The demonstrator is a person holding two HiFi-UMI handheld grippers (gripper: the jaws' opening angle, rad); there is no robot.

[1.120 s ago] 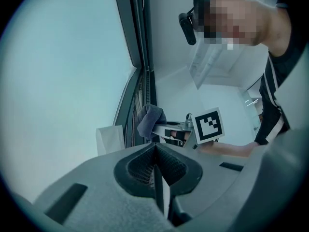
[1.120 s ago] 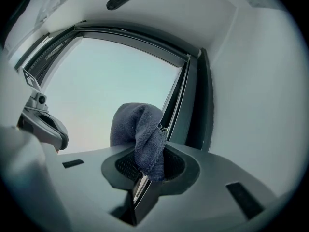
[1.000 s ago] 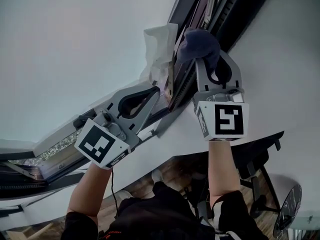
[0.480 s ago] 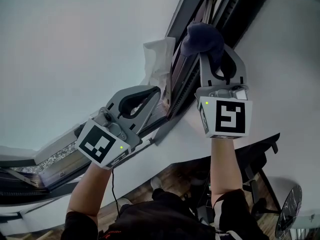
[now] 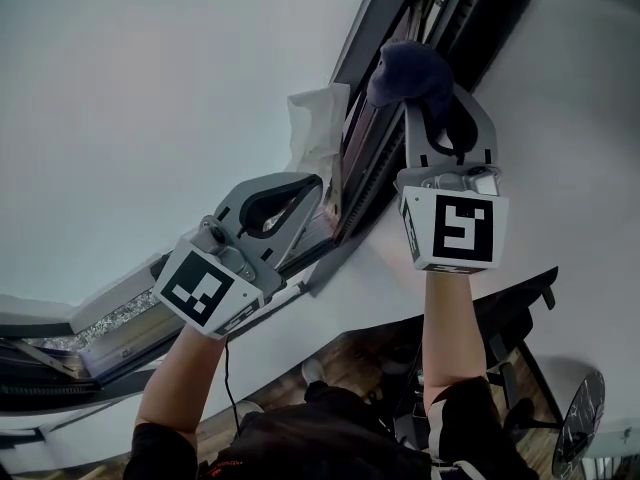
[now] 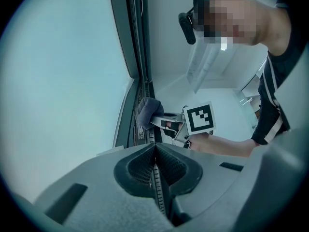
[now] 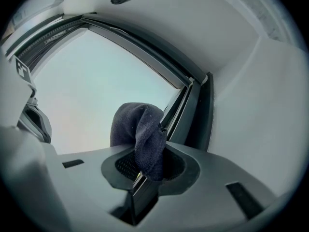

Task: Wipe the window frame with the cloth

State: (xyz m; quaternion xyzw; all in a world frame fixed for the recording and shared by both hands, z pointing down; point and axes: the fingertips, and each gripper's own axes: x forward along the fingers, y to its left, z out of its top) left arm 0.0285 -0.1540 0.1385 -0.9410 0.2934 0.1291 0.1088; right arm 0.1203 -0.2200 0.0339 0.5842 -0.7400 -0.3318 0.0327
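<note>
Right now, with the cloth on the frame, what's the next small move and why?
Probably slide the right gripper a little way up along the window frame. Its jaws are shut on the dark cloth, which touches the frame, and the frame runs on above it.

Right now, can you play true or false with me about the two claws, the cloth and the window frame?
1. The right claw is shut on the cloth. True.
2. The left claw is holding a cloth too. False: its jaws are pressed together with nothing between them.
3. The cloth is up against the dark window frame. True.
4. The cloth is bright yellow. False: it is dark blue.
</note>
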